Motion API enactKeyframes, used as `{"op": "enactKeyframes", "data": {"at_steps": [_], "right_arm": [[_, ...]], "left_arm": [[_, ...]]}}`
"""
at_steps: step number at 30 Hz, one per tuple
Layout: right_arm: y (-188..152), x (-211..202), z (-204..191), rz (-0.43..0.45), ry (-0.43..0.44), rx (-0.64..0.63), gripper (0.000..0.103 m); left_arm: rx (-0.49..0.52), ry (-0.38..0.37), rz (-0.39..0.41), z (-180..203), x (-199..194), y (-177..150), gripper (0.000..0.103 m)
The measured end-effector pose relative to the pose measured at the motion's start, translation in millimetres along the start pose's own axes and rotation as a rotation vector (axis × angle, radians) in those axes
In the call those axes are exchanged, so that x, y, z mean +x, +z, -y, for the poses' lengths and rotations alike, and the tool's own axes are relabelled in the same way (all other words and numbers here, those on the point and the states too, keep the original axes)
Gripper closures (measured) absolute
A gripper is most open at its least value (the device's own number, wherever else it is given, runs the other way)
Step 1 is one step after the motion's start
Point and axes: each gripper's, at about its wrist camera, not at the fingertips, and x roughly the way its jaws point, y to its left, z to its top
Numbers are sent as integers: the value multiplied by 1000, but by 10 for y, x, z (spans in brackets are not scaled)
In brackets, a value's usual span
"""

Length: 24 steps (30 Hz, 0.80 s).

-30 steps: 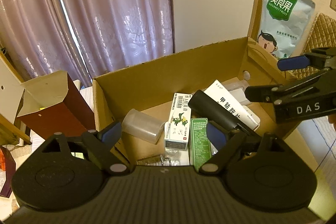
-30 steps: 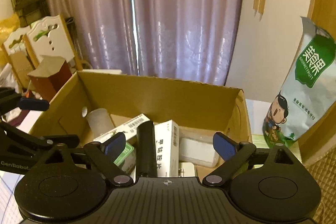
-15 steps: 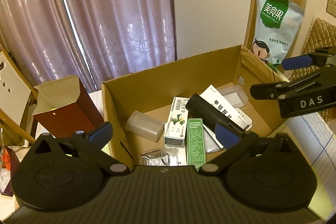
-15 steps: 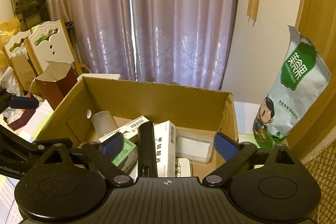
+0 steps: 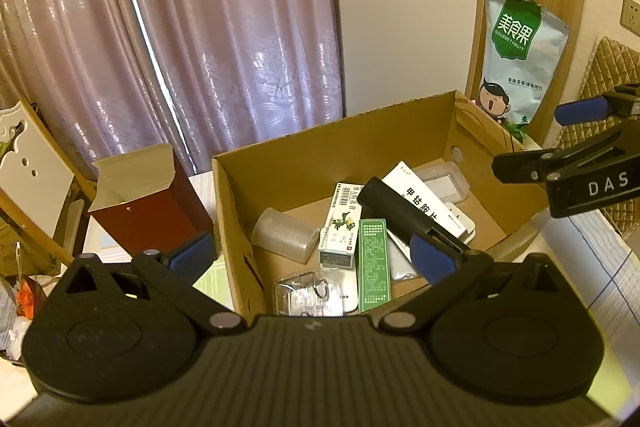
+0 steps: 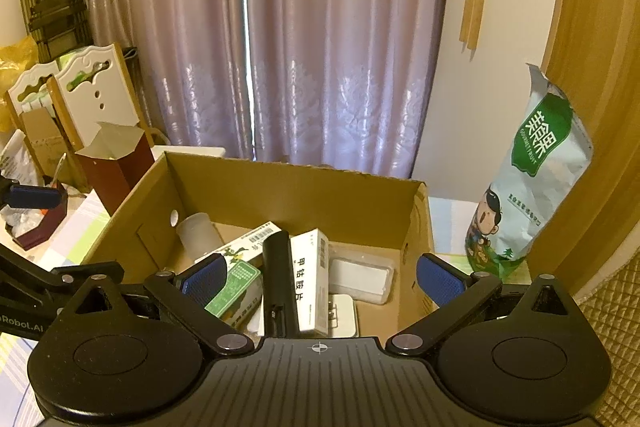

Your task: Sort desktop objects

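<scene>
An open cardboard box (image 5: 304, 167) (image 6: 288, 187) holds several sorted items: a black cylinder (image 5: 394, 207) (image 6: 278, 275), white medicine boxes (image 5: 342, 223) (image 6: 310, 283), a green carton (image 5: 373, 263) (image 6: 236, 287), a clear cup (image 5: 286, 233) (image 6: 198, 233) and a clear plastic case (image 5: 442, 181) (image 6: 362, 275). My left gripper (image 5: 312, 259) hovers open above the box's near left corner, empty. My right gripper (image 6: 320, 277) hangs open over the box's near edge, also empty. The right gripper's body shows at the right in the left wrist view.
A dark red open carton (image 5: 148, 203) (image 6: 118, 163) stands left of the box. A tall white and green snack bag (image 5: 516, 59) (image 6: 528, 187) leans against the wooden wall at the right. Curtains hang behind. White chair backs (image 6: 88, 95) and clutter sit at the far left.
Both grippers have pulled back and risen from the box, so it looks smaller and more of its inside shows. Both stay open and empty.
</scene>
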Motion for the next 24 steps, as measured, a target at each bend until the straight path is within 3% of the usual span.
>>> {"op": "enactKeyframes", "data": {"at_steps": [7,24], "right_arm": [[-50,-142,-33,-15,3,-2,0],[-401,-695,-77,-64,5,65,0]], "left_arm": [[-24,24,25,22,-184,-57,1],[-158,41,-23,40,-720,-435,1]]}}
